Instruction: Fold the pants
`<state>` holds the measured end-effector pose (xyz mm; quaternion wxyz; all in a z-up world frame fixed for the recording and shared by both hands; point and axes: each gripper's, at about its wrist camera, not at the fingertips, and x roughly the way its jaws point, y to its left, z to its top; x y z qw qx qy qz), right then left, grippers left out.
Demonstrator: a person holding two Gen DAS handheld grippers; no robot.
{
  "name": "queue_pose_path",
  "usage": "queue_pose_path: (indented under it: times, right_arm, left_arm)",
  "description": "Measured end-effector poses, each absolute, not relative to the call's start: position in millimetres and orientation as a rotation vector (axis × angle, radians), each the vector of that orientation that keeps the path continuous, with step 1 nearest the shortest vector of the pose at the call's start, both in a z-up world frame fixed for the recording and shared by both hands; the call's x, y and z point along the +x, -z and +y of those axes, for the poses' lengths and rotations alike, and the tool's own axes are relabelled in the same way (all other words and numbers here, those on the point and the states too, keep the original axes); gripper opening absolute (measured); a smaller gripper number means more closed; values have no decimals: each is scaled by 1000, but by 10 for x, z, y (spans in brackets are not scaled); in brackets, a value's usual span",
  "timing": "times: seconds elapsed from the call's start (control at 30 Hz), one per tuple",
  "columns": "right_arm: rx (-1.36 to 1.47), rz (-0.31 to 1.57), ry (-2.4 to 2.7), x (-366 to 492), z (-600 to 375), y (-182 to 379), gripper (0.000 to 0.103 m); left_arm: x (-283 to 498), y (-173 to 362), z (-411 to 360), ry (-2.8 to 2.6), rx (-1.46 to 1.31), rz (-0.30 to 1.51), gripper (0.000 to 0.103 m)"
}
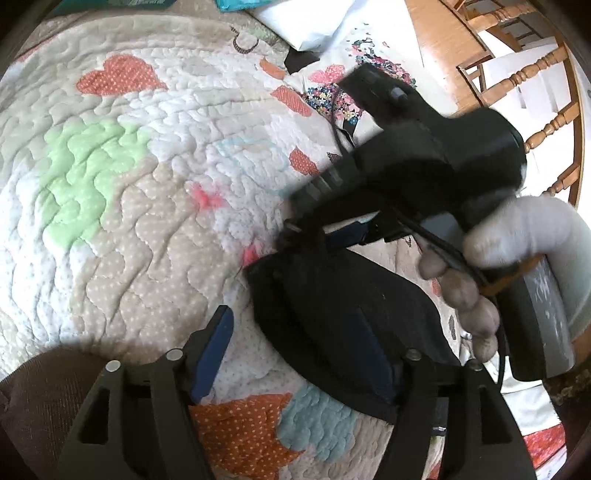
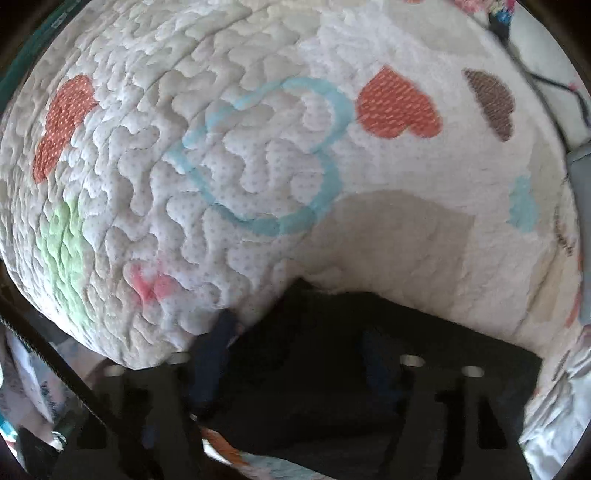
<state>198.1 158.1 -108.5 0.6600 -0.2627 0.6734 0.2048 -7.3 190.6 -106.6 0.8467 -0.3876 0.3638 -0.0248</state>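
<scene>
The black pants (image 1: 332, 310) lie bunched on the quilted bed cover. My left gripper (image 1: 295, 347) is open; its left finger (image 1: 214, 354) is over the quilt and its right finger rests on the pants. My right gripper (image 1: 317, 236), held by a gloved hand, shows in the left wrist view with its tips at the far edge of the pants; I cannot tell there if it grips cloth. In the right wrist view the pants (image 2: 369, 369) fill the bottom, and the right gripper (image 2: 295, 354) has its fingers spread wide with dark cloth between them.
The quilt (image 1: 147, 166) with heart patches covers the bed. A white pillow (image 1: 306, 22) lies at the far side. A wooden chair (image 1: 535, 81) stands to the right on the floor. A cable (image 2: 554, 85) runs at the top right of the quilt.
</scene>
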Motion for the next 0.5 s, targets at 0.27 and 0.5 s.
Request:
queue_pose_path:
  times: [0.27,0.5]
  right_arm:
    - [-510,1452,-500,1777,1248,870,25]
    - [-363,1356,-537,1513,911,346,24]
  left_arm:
    - [149,1159,1709,53,-762,843,78]
    - [250,939,1476,210,-678,866,10]
